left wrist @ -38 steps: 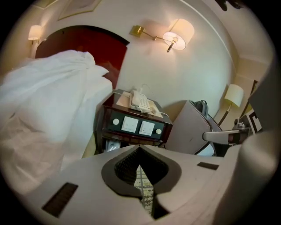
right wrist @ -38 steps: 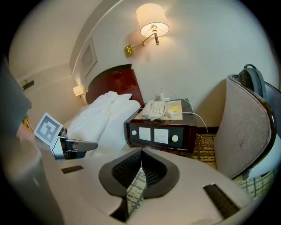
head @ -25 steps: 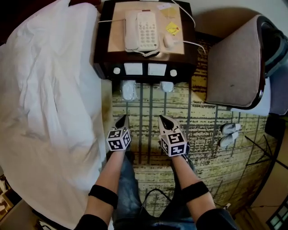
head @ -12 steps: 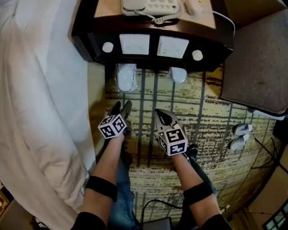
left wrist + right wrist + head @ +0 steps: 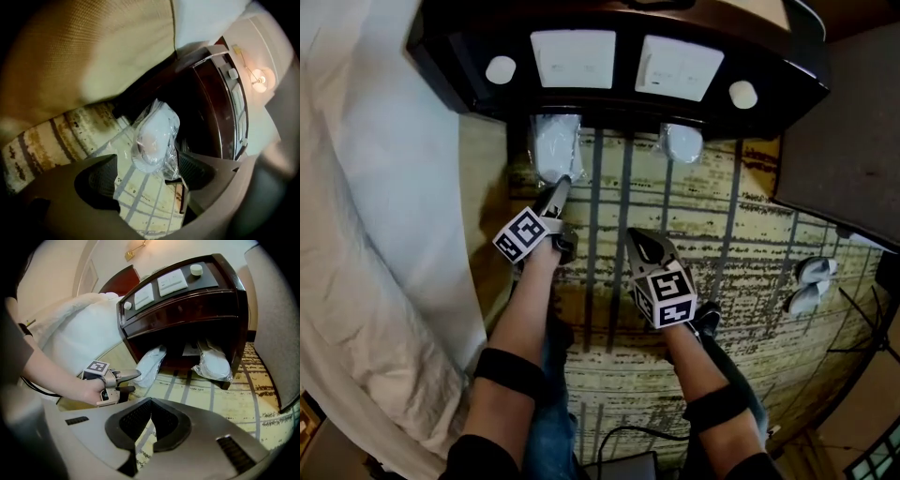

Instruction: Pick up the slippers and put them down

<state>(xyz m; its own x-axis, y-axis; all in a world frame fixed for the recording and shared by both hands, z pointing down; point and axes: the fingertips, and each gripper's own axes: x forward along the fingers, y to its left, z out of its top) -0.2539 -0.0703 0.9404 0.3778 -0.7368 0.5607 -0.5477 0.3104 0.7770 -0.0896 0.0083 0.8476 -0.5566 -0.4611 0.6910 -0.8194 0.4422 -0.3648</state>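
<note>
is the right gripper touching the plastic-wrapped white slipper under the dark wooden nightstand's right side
Apart. The head view shows striped carpet between the shut right gripper and the plastic-wrapped white slipper.

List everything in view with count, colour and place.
Patterned carpet: one, yellow with dark lines, floor.
Wooden nightstand: one, dark brown, top of head view.
Plastic-wrapped slippers: two, white, under the nightstand; left slipper, right slipper.
Loose slippers: one pair, white, carpet at right.
Upholstered chair: one, grey-brown, right edge.
Bed duvet: one, white, left.
Left gripper: one, grey, jaws just opening, left slipper's end between them, ungripped.
Right gripper: one, grey, shut, empty, above carpet.
</note>
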